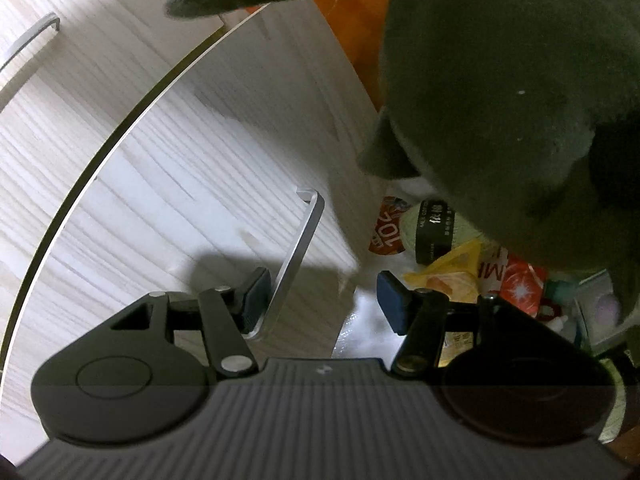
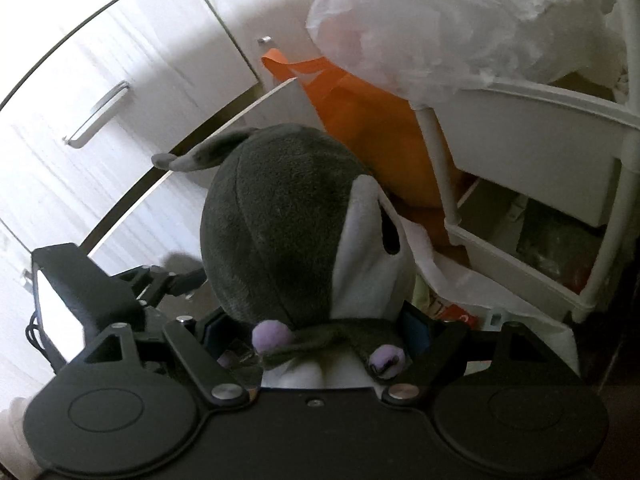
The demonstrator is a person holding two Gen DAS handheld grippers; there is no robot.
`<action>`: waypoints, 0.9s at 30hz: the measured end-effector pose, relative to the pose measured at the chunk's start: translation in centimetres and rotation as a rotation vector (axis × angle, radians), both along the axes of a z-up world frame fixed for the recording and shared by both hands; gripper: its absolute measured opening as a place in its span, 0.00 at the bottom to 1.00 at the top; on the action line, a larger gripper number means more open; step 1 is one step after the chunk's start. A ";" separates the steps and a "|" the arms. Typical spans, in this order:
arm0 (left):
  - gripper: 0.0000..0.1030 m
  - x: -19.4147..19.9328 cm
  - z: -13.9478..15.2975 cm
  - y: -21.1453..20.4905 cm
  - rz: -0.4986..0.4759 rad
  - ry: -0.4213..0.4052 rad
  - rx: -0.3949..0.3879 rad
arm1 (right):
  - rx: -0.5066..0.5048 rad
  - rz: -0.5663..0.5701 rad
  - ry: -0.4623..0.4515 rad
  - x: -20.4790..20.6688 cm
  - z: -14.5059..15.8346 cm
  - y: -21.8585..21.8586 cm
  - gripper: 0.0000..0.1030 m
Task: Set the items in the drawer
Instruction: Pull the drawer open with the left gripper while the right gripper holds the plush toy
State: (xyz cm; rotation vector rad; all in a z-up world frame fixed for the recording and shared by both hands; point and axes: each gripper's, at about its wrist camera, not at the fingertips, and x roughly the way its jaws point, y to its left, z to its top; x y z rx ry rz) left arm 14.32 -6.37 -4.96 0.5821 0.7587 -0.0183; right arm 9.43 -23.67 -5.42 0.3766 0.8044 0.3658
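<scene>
My right gripper [image 2: 314, 330] is shut on a grey plush toy [image 2: 280, 220] with a white front and purple feet, and holds it upright over the open drawer. In the left wrist view the plush [image 1: 500, 100] fills the upper right. My left gripper [image 1: 324, 294] stands open at the pulled-out drawer front [image 1: 208, 152]. Its left pad [image 1: 256, 292] rests beside the metal handle [image 1: 300, 256]; its right pad [image 1: 394, 304] hangs over the drawer's inside. In the drawer lie a ball of yarn [image 1: 436, 228], a yellow packet [image 1: 452, 276] and a red packet [image 1: 524, 288].
An orange bag [image 2: 360, 120] and a white plastic bag [image 2: 440, 20] hang by a white shelf cart [image 2: 540, 140] to the right. Other white drawer fronts with a metal handle [image 2: 98, 118] lie to the left.
</scene>
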 end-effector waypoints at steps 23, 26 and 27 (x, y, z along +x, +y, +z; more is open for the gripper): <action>0.55 -2.4 0.0 1.8 0.059 -0.094 -0.206 | -0.026 0.002 -0.035 -0.5 0.4 0.2 0.84; 0.50 -2.5 0.3 2.3 0.061 -0.085 -0.242 | -0.025 -0.003 -0.040 -0.6 0.5 0.0 0.84; 0.50 -2.6 0.3 2.4 0.058 -0.084 -0.249 | -0.025 -0.004 -0.042 -0.7 0.6 0.0 0.84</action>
